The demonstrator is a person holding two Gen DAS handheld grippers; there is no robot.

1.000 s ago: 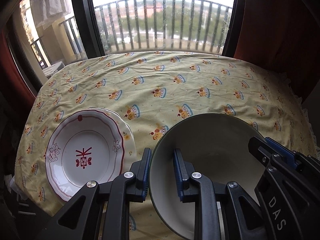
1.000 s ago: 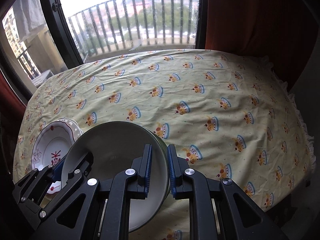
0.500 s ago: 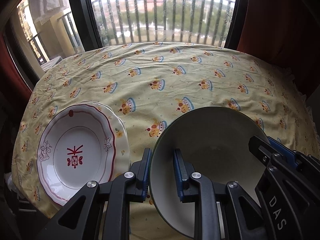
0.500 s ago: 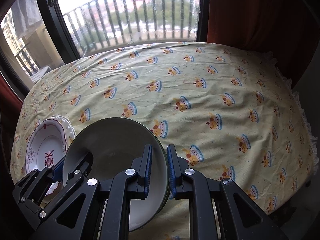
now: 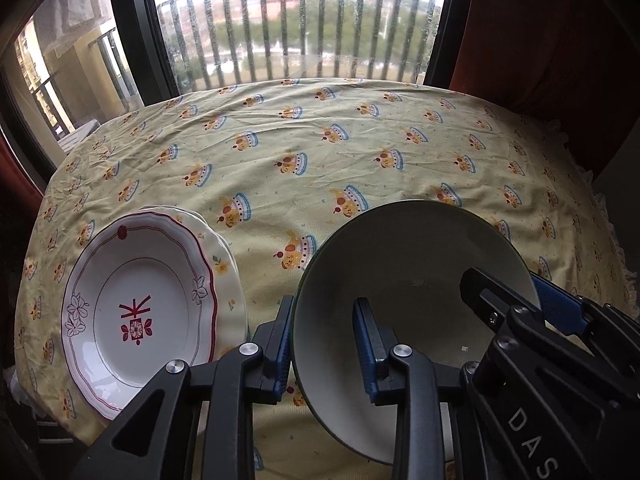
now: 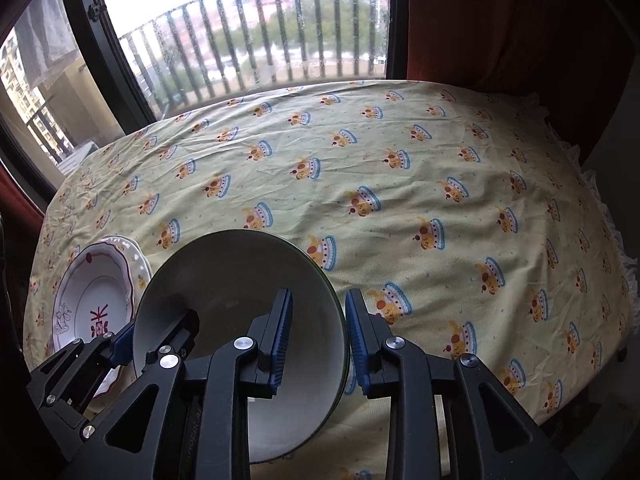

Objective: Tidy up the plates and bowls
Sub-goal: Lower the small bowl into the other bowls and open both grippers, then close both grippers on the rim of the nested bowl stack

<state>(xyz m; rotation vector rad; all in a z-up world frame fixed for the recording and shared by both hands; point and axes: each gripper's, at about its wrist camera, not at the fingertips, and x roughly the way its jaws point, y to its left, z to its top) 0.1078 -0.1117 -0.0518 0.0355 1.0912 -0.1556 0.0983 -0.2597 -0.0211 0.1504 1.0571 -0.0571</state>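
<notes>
We see the green bowl point(image 5: 404, 280) on the counter point(image 5: 320, 152). Its rim sits between both opening jaws: left hand-held gripper point(image 5: 323, 344), right hand-held gripper point(image 6: 318, 336). Neither squeezes it. Plates point(image 5: 140, 312) lie beside.

Bowl point(image 5: 408, 280) — pale cream inside, dark green rim. Plate point(image 5: 136, 316) — white, with a scalloped red rim line, outlined flowers and a red centre motif; beneath it a cream plate point(image 5: 226, 268) with yellow flowers. Tablecloth point(image 5: 320, 152): pale yellow, printed with orange-and-blue cakes. Grippers: black with blue pads point(image 6: 280, 340).
</notes>
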